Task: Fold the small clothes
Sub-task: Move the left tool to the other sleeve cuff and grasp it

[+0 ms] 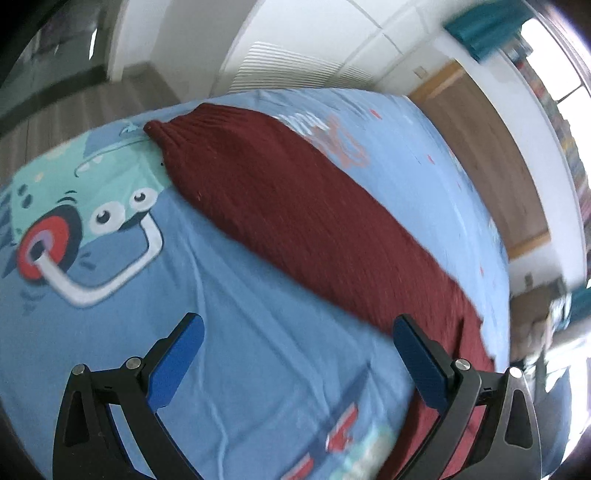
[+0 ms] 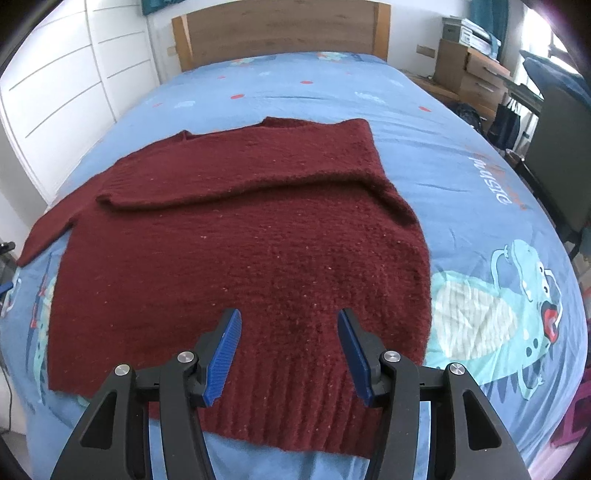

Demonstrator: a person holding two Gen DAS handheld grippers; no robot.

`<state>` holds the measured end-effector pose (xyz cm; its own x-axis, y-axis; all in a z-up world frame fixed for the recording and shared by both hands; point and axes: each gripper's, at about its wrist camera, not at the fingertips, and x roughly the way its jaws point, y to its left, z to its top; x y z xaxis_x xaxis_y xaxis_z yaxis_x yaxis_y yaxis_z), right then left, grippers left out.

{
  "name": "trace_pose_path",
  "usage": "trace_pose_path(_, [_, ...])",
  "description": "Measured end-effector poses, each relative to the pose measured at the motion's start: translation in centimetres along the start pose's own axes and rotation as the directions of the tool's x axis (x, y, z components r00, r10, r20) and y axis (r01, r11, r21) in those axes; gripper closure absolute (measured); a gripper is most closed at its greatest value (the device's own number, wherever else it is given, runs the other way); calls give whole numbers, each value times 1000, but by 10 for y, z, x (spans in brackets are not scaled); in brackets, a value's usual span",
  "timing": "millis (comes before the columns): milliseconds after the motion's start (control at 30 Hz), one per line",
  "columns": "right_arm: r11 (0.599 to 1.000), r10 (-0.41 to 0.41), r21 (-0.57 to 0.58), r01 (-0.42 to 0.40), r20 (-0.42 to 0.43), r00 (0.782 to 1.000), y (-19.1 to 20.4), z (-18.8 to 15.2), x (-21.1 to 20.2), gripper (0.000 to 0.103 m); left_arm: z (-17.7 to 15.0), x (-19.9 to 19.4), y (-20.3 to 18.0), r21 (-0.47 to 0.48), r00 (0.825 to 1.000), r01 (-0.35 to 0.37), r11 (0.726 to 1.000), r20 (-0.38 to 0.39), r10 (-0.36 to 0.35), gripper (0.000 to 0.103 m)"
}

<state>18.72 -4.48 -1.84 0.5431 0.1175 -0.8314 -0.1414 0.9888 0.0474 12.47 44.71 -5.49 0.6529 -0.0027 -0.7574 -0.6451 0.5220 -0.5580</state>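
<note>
Garment: a dark red knitted sweater (image 2: 236, 236) is laid flat on the bed, hem toward the right wrist camera and neckline toward the headboard.
Knit: a coarse, fuzzy weave with pale flecks is noted; a ribbed band is seen along the hem.
Fold state: one sleeve is folded across the chest, with its cuff lying toward the left of the right wrist view; the other sleeve is spread outward to the left edge of the bed.
Side view: in the left wrist view the sweater (image 1: 295, 221) is seen as a long red band; motion blur is present, so fine detail cannot be confirmed there.
Right gripper (image 2: 289, 356): jaws are held partly spread above the hem; nothing is pinched between the blue pads.
Left gripper (image 1: 295, 365): jaws are spread wide over the sheet beside the sweater's edge; nothing is gripped.
Surface: a blue bed sheet (image 2: 443, 155) printed with cartoon creatures and red dots is lightly creased.
Room: a wooden headboard (image 2: 280, 29), white wardrobe doors (image 2: 62, 74) and a cluttered wooden desk (image 2: 469, 70) are recorded around the bed.
</note>
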Motion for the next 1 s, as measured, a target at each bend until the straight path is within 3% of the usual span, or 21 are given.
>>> trace_pose_path(167, [1000, -19, 13, 19, -14, 1000, -7, 1, 6, 47, 29, 17, 36, -139, 999, 52, 989, 2, -52, 18])
trace_pose_path(333, [999, -35, 12, 35, -26, 999, -11, 4, 12, 47, 45, 18, 63, -232, 994, 109, 967, 37, -104, 22])
trace_pose_path(467, [999, -43, 11, 43, -29, 999, -12, 7, 16, 47, 59, 16, 76, -275, 985, 172, 946, 70, -159, 40])
trace_pose_path(500, [999, -42, 11, 42, -30, 999, -12, 7, 18, 47, 62, 16, 81, -292, 982, 188, 938, 78, -173, 45])
trace_pose_path(667, [1000, -27, 0, 27, -44, 999, -6, 7, 25, 47, 74, 16, 98, -350, 963, 267, 898, 120, -240, 49])
trace_pose_path(767, [999, -30, -19, 29, -47, 998, -4, 7, 28, 47, 83, 19, 112, -404, 948, 318, 858, 158, -277, 57])
trace_pose_path(833, [1000, -25, -19, 24, -48, 999, -5, 9, 30, 47, 87, 25, 113, -436, 944, 330, 837, 175, -280, 61])
trace_pose_path(1000, [1000, -18, -15, 18, -49, 999, -8, 9, 32, 47, 105, 31, 112, -464, 953, 304, 832, 170, -253, 74])
